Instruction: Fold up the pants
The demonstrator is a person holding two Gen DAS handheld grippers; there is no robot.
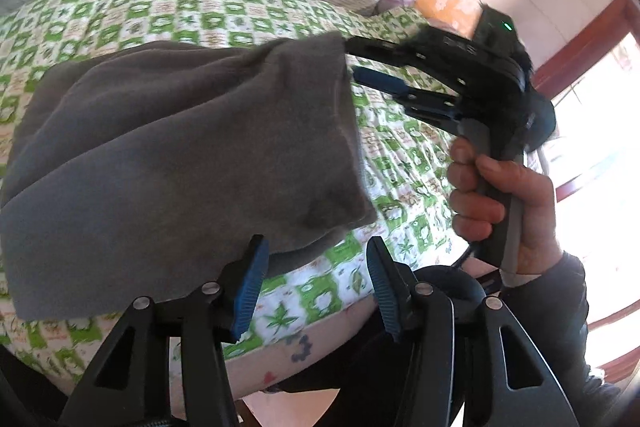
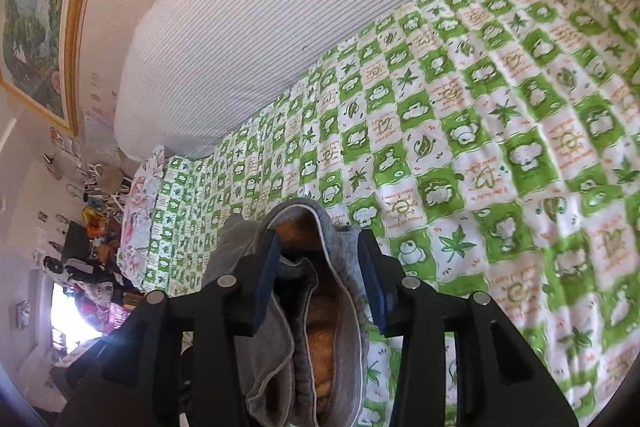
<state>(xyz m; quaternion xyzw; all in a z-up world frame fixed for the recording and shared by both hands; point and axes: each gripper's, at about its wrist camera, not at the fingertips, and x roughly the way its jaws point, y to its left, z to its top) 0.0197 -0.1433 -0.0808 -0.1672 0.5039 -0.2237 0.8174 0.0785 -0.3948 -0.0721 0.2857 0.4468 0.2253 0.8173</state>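
Your left gripper: jaws wide, nothing between, grey pants bunched at 10 o'clock over green checked bedspread. Your right gripper: jaws part-open around waistband of pants, firm pinch unclear; seen at 2 o'clock from left wrist. Striped pillow at 12 o'clock.

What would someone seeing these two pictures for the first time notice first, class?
The grey pants fill the left of the left wrist view, lifted above the green-and-white patterned bedspread. The right hand-held gripper has the fabric bunched between its blue pads, while the left hand-held gripper stands open at the cloth's lower edge. A striped white pillow lies behind.
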